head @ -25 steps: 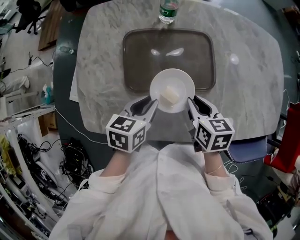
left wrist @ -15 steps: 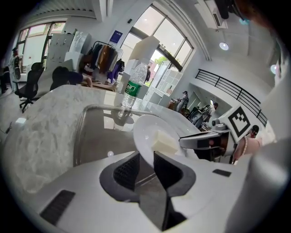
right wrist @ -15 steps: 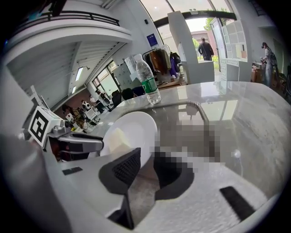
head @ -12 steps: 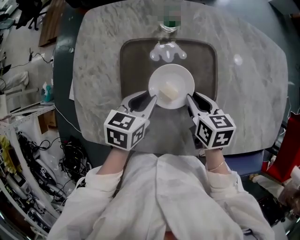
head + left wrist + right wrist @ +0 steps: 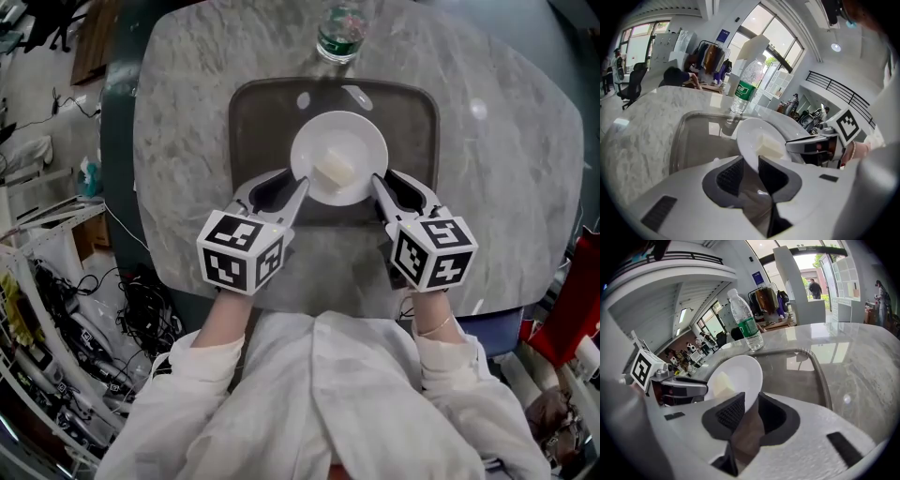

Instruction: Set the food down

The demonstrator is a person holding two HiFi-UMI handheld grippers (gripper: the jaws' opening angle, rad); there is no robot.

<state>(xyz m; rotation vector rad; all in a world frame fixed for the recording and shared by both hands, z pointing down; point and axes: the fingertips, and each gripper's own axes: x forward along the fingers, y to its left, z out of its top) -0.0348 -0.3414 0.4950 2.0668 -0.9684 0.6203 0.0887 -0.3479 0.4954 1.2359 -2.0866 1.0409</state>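
Here we see a marble table [image 5: 187,141] carrying a dark tray [image 5: 253,131]. Over the tray we hold a white plate [image 5: 352,136] by its rim. Our left claw [image 5: 295,187] is clamped on the plate's left edge and our right claw [image 5: 378,183] on its right edge. A bottle [image 5: 339,33] stands just past the tray's far side. The food [image 5: 335,170], a pale block, lies on the plate.

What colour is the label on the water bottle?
Green; the label shows best in the right gripper view.
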